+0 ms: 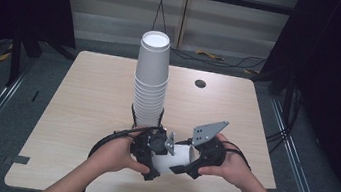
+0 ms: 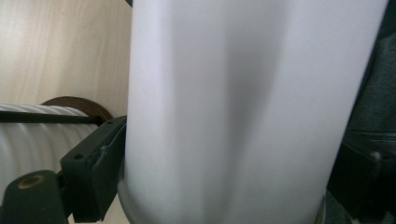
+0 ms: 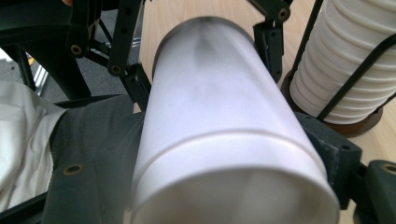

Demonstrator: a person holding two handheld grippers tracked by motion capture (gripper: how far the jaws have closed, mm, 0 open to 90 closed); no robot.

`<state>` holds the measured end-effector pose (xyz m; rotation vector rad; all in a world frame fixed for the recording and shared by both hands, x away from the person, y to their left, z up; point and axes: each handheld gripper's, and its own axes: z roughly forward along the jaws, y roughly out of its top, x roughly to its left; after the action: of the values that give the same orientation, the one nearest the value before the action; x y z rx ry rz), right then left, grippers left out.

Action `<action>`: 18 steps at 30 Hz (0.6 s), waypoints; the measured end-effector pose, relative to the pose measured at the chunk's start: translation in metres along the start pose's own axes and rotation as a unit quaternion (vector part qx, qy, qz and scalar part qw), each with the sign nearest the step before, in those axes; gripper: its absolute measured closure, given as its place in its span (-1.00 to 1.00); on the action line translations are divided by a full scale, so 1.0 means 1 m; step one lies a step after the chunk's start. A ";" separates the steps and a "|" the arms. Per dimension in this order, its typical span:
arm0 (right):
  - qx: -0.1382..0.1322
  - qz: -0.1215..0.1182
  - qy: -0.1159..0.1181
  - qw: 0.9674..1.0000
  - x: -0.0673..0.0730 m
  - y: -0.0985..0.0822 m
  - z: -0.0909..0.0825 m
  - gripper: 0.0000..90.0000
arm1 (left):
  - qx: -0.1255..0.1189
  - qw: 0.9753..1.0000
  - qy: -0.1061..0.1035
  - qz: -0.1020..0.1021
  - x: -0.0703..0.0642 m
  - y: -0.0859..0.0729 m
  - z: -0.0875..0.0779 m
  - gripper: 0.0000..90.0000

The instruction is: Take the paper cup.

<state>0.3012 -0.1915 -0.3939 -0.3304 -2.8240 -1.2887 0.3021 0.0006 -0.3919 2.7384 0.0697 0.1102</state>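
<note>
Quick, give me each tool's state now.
Left tool: shut on the cup.
Right tool: shut on the same cup.

We see both forearms come in from below, our hands drawn close together near the front edge. The left gripper (image 1: 150, 149) and right gripper (image 1: 193, 159) face each other, each with its jaws pressed against opposite sides of one white cup (image 1: 172, 158) between them

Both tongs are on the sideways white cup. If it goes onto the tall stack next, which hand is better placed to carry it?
Probably left. The left tongs sit directly below the cup stack; the right tongs grip the white cup on its far side.
</note>
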 end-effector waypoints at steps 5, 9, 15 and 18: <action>0.000 0.003 0.000 1.000 0.000 -0.003 0.001 -0.46 | -0.008 1.000 0.001 -0.002 0.001 0.000 -0.002 -0.76; -0.004 0.005 0.000 1.000 -0.001 -0.004 0.001 -0.45 | -0.010 1.000 0.003 0.001 0.003 -0.001 -0.003 -0.76; 0.004 0.007 0.001 1.000 -0.002 -0.006 0.002 -0.45 | -0.008 1.000 0.008 0.014 0.002 0.002 -0.003 -0.76; 0.009 0.012 0.001 1.000 -0.003 -0.009 0.003 -0.45 | -0.014 1.000 0.009 0.018 0.003 0.002 -0.005 -0.77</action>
<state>0.3023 -0.1956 -0.4026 -0.3606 -2.8199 -1.2586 0.3047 0.0006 -0.3865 2.7121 0.0228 0.1463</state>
